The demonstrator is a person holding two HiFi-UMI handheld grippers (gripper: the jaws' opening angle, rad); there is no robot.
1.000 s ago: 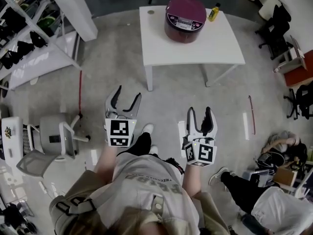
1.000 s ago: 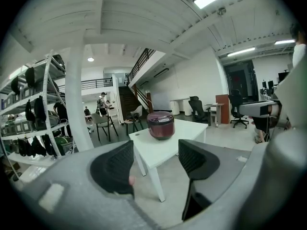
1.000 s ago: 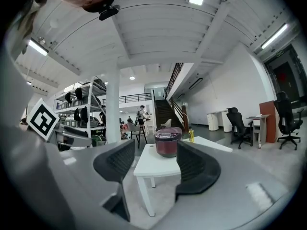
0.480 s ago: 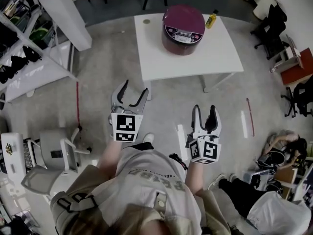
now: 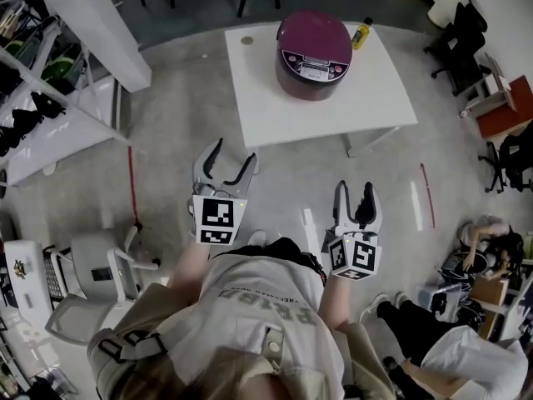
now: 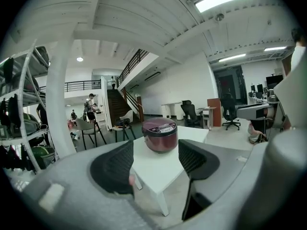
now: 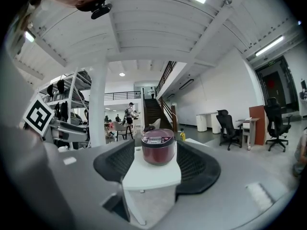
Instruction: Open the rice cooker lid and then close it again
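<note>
Progress is nil, as I judge it. Nearest, the left gripper point(image 5: 234, 152) and right gripper point(image 5: 356, 192) hang over the floor point(image 5: 291, 182), each with jaws partly apart and nothing between them. Farther off, well apart from both, the white table point(image 5: 275, 111) bears the rice cooker point(image 5: 315, 44) at its far middle, lid point(image 5: 315, 30) down. Opening and closing are both left to do. A yellow bottle point(image 5: 360, 33) stands just right of the cooker, and no obstacle lies on the way there.

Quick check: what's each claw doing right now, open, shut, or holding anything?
Left claw: open, holding nothing.
Right claw: open, holding nothing.
</note>
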